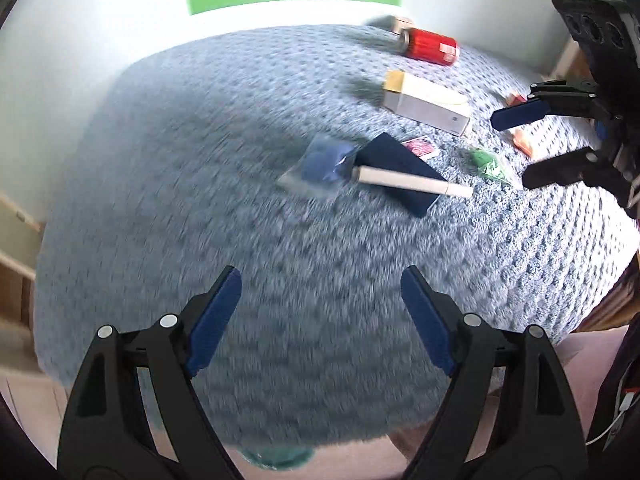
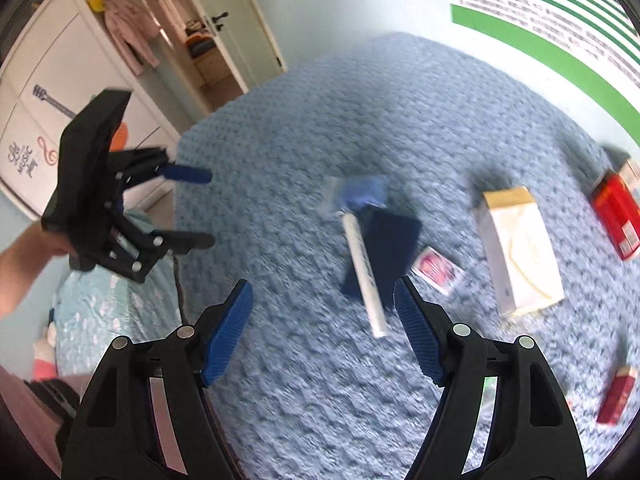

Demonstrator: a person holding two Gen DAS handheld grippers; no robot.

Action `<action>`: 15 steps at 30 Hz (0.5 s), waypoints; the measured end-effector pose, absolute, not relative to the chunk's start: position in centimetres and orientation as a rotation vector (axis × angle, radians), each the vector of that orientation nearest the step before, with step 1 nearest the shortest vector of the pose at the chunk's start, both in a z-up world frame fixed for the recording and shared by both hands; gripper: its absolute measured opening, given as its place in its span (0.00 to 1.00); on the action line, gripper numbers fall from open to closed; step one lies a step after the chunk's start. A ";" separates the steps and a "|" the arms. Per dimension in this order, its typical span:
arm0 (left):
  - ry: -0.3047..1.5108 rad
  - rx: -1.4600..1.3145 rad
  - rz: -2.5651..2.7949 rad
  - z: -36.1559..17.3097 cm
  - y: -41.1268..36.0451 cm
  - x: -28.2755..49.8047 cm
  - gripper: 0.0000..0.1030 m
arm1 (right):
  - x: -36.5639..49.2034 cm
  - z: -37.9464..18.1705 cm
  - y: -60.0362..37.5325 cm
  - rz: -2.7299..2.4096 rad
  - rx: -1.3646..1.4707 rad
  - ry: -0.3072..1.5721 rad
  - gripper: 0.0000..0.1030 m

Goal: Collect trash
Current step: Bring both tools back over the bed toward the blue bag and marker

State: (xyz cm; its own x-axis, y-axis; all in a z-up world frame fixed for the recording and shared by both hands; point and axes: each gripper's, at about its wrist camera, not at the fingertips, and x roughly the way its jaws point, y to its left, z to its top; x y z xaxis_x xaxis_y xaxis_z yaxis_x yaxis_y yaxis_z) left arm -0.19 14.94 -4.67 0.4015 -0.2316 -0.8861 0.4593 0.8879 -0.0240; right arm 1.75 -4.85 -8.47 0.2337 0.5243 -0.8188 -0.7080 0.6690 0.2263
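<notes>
Nearest in each wrist view, both grippers hang above the blue knitted blanket (image 1: 200, 184) on the bed with nothing between their fingers. The left gripper (image 1: 321, 280) has its blue-padded fingers spread wide; the right gripper (image 2: 323, 293) also stands well open and empty. Each shows in the other's view, off to the side and above the blanket.

Just ahead of the right gripper lies a white paper tube (image 2: 362, 268) across a flat dark navy packet (image 2: 394, 240), with a clear bag of blue stuff (image 2: 360, 194) touching the tube's far end. Beside them sits a small pink-and-white wrapper (image 2: 437, 270). Farther off lie a white carton with a yellow end (image 2: 518, 250), a crumpled green wrapper (image 1: 489, 166), orange scraps (image 1: 524, 140) and, farthest, a red drink can (image 1: 432, 46) on its side. A red packet (image 2: 618, 394) lies near the right edge.

This looks like the approach step: no trash is picked up yet. The next move probably calls for lowering one gripper over the tube and closing across its narrow width.

Motion blur smears the blanket and the labels. No bin or bag for the trash is visible, and a small box behind the can is hard to make out.
</notes>
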 end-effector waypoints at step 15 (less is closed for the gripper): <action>1.117 0.445 -0.692 -9.8 12.0 8.3 0.78 | 3.4 -13.0 -2.5 0.715 -0.262 1.050 0.58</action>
State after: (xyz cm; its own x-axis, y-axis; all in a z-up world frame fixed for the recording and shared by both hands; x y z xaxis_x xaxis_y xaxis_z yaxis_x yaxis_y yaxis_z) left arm 8.25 11.98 -9.83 0.2664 -0.2791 -0.9226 0.7018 0.7123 -0.0129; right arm 3.43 -2.53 -12.95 0.3000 0.4112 -0.8608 -0.6498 0.7487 0.1312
